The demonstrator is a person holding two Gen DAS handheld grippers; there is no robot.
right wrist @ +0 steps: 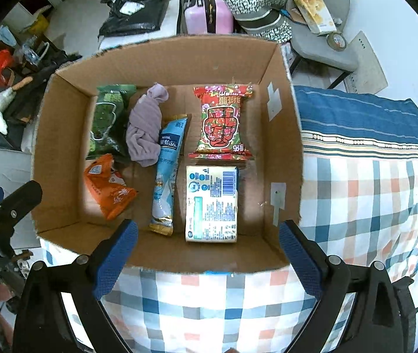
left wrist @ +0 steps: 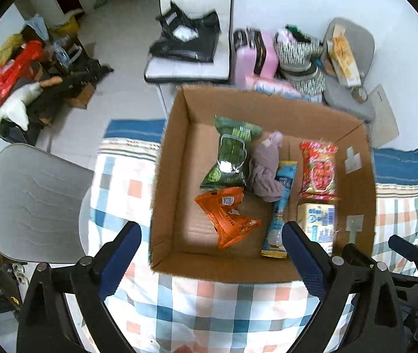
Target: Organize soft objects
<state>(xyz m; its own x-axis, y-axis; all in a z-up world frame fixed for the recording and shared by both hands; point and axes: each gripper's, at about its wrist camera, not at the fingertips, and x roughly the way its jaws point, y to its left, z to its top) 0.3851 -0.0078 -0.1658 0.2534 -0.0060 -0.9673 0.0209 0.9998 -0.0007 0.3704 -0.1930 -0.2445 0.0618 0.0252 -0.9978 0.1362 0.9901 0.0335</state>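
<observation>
— What's in the cardboard box (right wrist: 68, 111) right now?

— Six soft things, all lying on its floor. Along the left wall there's a green packet (right wrist: 107, 120) with an orange packet (right wrist: 109, 188) just in front of it, crumpled. Beside the green one sits a knotted lilac cloth (right wrist: 145, 126), leaning onto a long light-blue sachet (right wrist: 167, 170) that runs front to back down the middle.

— And the right half?

— A red flowered packet (right wrist: 223, 120) at the back, and a pale yellow block with blue print (right wrist: 212, 206) right in front of it — nearly touching. The right wall has a few bits of tape on it.

— Where's the box itself?

— On a bed with a checked blanket (right wrist: 370, 200), blue stripes at its far edge.

— The grippers?

— Both hang over the near edge of the box, holding nothing. The left gripper (left wrist: 212, 261) has its blue fingers (left wrist: 120, 253) spread wide; the right gripper (right wrist: 207, 256) has its fingers (right wrist: 300, 256) just as far apart.

— Anything round about?

— A grey chair (left wrist: 35, 203) left of the bed, a white chair with a black bag (left wrist: 188, 38) beyond the box, and a pink suitcase (right wrist: 206, 11) next to it.
</observation>
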